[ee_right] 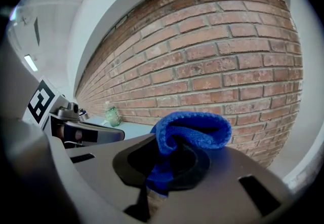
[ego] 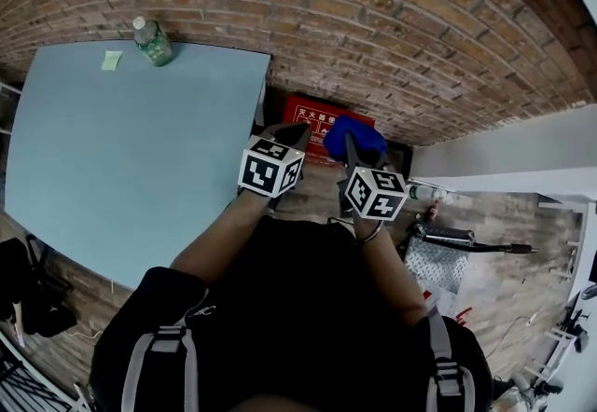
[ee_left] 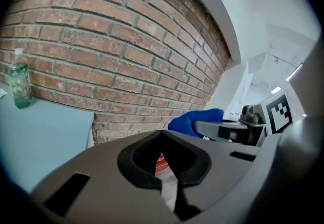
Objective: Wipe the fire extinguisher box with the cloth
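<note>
The red fire extinguisher box (ego: pixel 317 114) stands on the floor against the brick wall, just past both grippers; a sliver of it (ee_left: pixel 158 163) shows between the left jaws. A blue cloth (ego: pixel 357 137) is pinched in my right gripper (ego: pixel 353 151), bunched above its jaws (ee_right: pixel 190 132) and held over the box's right end. My left gripper (ego: pixel 291 135) hovers over the box's left part, jaws shut with nothing between them. From the left gripper view the cloth (ee_left: pixel 195 119) and the right gripper (ee_left: pixel 228 129) appear to the right.
A pale blue table (ego: pixel 131 149) fills the left, its right edge beside the box. A green bottle (ego: pixel 152 41) and a yellow note (ego: pixel 112 60) sit at its far edge by the brick wall (ego: pixel 373 19). Clutter and a metal plate (ego: pixel 438 261) lie on the floor at right.
</note>
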Action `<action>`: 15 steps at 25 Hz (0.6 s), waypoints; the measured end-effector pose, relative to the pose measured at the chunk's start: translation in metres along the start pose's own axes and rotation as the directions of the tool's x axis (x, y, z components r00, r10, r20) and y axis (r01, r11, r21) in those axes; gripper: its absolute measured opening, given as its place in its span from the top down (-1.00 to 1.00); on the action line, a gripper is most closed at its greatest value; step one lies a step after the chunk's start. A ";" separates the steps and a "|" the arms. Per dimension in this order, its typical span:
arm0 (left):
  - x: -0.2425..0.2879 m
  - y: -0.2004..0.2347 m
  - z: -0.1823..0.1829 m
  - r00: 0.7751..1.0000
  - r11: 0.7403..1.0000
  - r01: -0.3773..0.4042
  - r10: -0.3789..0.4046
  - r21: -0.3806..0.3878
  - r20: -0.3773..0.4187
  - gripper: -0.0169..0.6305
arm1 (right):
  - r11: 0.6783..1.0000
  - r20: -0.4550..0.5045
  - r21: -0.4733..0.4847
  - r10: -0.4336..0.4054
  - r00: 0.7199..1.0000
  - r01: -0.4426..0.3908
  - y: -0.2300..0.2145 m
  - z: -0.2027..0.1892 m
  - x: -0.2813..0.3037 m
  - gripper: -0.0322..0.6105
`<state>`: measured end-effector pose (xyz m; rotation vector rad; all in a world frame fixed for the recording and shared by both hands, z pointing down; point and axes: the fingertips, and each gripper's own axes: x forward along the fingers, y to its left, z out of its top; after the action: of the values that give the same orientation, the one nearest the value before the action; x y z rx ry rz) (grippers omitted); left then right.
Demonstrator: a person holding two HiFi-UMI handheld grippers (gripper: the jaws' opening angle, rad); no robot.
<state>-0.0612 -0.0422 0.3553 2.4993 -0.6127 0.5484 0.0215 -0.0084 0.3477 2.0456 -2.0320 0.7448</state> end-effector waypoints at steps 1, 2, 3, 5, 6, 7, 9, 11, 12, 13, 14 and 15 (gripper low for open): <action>0.000 0.003 0.001 1.000 1.000 0.005 -0.005 -0.002 -0.003 0.96 | 1.000 -0.001 -0.004 -0.010 1.000 0.010 0.000 0.001 0.002 0.76; 0.001 0.005 0.003 1.000 1.000 0.009 -0.009 -0.002 -0.004 0.96 | 1.000 0.002 -0.013 -0.021 1.000 0.021 -0.002 0.003 0.003 0.76; 0.002 0.008 0.004 1.000 1.000 0.011 -0.011 -0.003 -0.005 0.96 | 0.999 0.004 -0.025 -0.031 1.000 0.031 -0.004 0.006 0.003 0.76; 0.004 0.014 0.006 1.000 1.000 0.005 -0.005 -0.009 -0.005 0.96 | 0.998 0.003 -0.049 -0.043 0.999 0.043 -0.009 0.010 0.005 0.76; 0.006 0.017 0.005 1.000 1.000 -0.003 0.002 -0.017 -0.006 0.96 | 0.998 -0.003 -0.056 -0.043 0.999 0.043 -0.012 0.010 0.006 0.76; 0.007 0.020 0.004 1.000 1.000 -0.012 0.012 -0.027 -0.008 0.96 | 0.997 -0.011 -0.059 -0.040 0.999 0.039 -0.015 0.009 0.008 0.76; 0.011 0.024 0.000 0.999 0.998 -0.037 0.037 -0.048 -0.012 0.96 | 0.998 -0.038 -0.064 -0.022 0.999 0.020 -0.021 0.003 0.015 0.76; 0.013 0.027 -0.002 0.998 0.995 -0.070 0.070 -0.068 -0.009 0.96 | 0.997 -0.073 -0.079 0.009 0.997 -0.015 -0.026 -0.005 0.026 0.76; 0.013 0.028 -0.001 0.996 0.993 -0.088 0.088 -0.079 -0.004 0.96 | 0.995 -0.088 -0.090 0.028 0.996 -0.036 -0.027 -0.007 0.033 0.76; 0.012 0.029 -0.001 0.994 0.990 -0.107 0.107 -0.091 0.000 0.96 | 0.993 -0.102 -0.102 0.049 0.994 -0.060 -0.028 -0.009 0.041 0.76; 0.010 0.030 -0.004 0.992 0.987 -0.126 0.127 -0.103 -0.001 0.96 | 0.990 -0.114 -0.113 0.071 0.991 -0.083 -0.028 -0.011 0.048 0.76; 0.009 0.031 -0.008 0.989 0.982 -0.148 0.148 -0.114 -0.008 0.96 | 0.987 -0.126 -0.121 0.091 0.988 -0.107 -0.028 -0.014 0.056 0.76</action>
<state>-0.0722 -0.0647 0.3774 2.3600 -0.8118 0.5510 0.0424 -0.0499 0.3911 1.7981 -2.0694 0.7158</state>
